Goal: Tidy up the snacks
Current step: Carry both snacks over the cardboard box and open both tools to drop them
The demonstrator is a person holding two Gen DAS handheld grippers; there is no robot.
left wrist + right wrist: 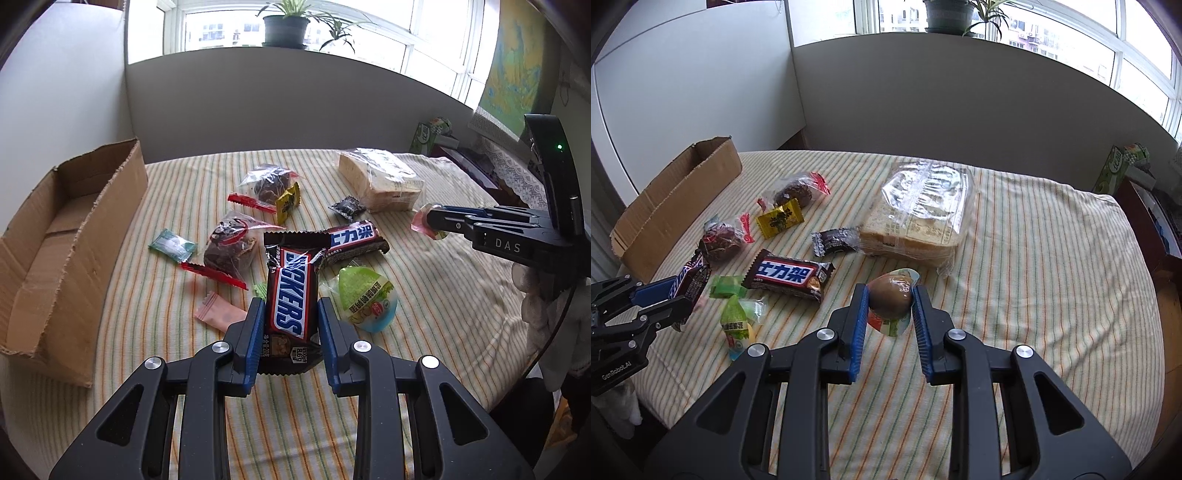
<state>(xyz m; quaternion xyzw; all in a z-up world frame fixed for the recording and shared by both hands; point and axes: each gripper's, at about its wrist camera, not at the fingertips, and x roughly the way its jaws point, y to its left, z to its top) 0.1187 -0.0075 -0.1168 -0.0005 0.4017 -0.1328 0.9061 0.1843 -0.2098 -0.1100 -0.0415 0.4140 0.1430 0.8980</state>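
My left gripper (289, 302) is shut on the lower end of a brown Snickers bar (291, 273), held just above the striped tablecloth (443, 295); the right wrist view shows this gripper (679, 295) and bar (690, 280) at the left. My right gripper (891, 291) is shut on a brown egg in a clear pack (890, 297), lifted a little off the cloth. In the left wrist view it (430, 221) comes in from the right. An open cardboard box (74, 229) stands at the table's left edge.
Loose on the cloth lie a second Snickers bar (790, 277), a bagged bread loaf (919, 214), a green egg-shaped pack (365, 299), two wrapped cakes (232, 247), and small yellow (288, 201), black (347, 206), pink (218, 315) and mint (171, 245) packets. A green tissue box (428, 136) stands far right.
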